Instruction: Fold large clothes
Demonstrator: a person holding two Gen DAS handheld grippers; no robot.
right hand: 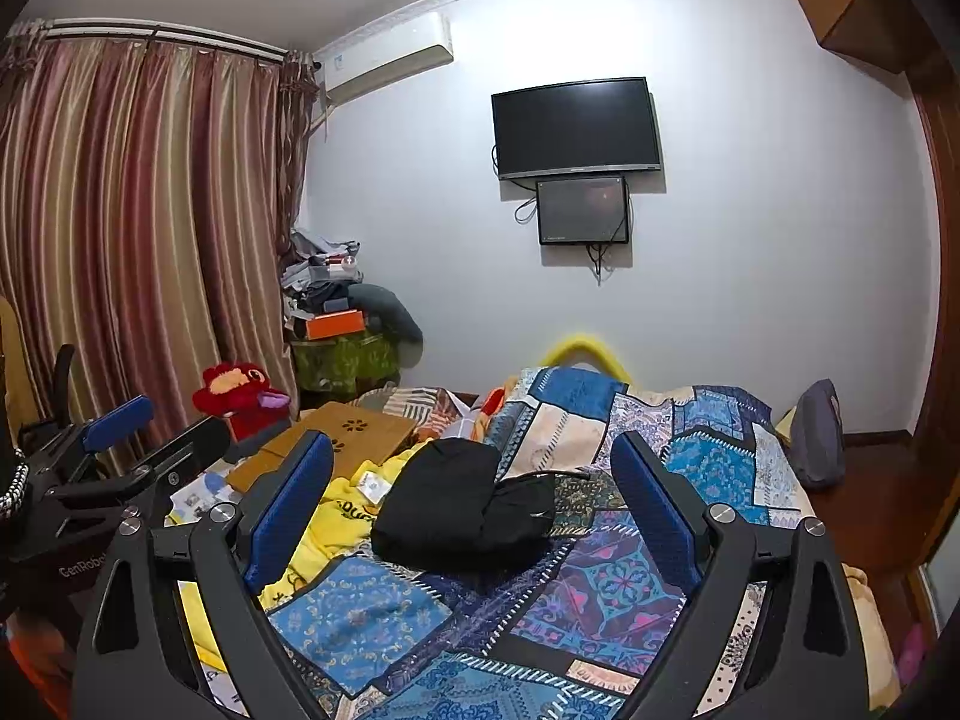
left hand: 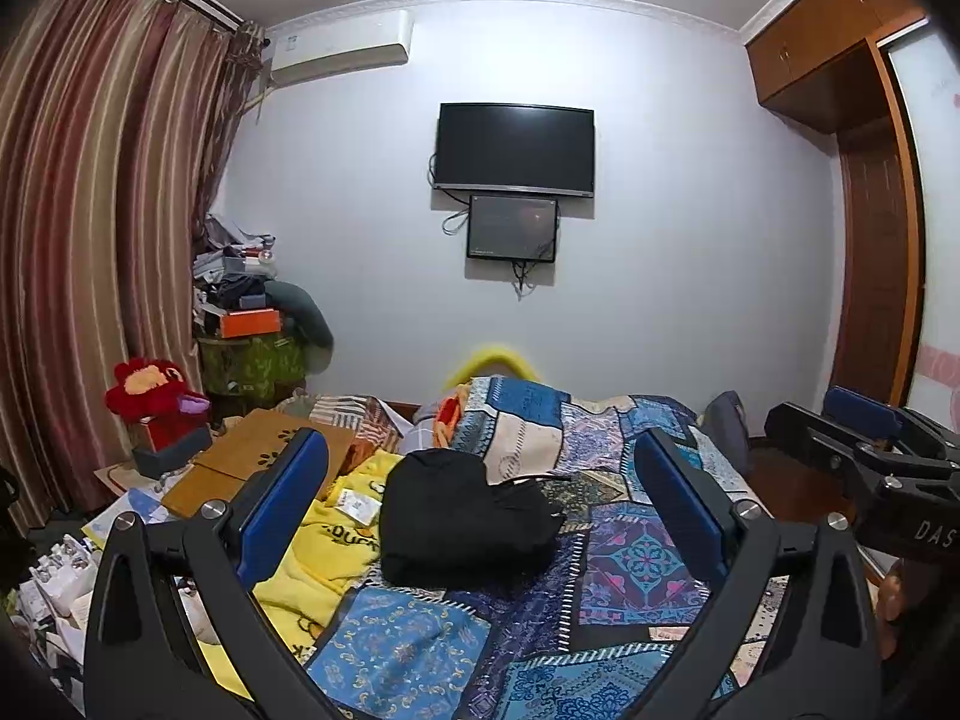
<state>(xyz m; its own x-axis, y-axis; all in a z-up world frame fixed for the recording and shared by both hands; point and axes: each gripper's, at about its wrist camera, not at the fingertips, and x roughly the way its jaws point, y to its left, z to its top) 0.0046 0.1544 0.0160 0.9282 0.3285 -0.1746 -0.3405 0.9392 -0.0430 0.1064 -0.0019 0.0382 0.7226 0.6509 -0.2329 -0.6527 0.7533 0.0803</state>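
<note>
A black garment (left hand: 462, 519) lies folded in a compact bundle on the patterned blue bedspread (left hand: 630, 564); it also shows in the right wrist view (right hand: 465, 510). My left gripper (left hand: 480, 492) is open and empty, held above the bed with the bundle seen between its blue pads (left hand: 282, 504). My right gripper (right hand: 471, 492) is open and empty too, likewise above the bed short of the bundle. Each gripper shows at the edge of the other's view: the right one (left hand: 864, 450) and the left one (right hand: 120, 450).
A yellow blanket (left hand: 336, 546) lies left of the bundle, next to a wooden lap desk (left hand: 264, 456) and a red plush toy (left hand: 156, 396). A cluttered stack (left hand: 246, 306) stands by the striped curtains (left hand: 90, 240). A TV (left hand: 515, 147) hangs on the far wall; a wardrobe (left hand: 870, 180) is at the right.
</note>
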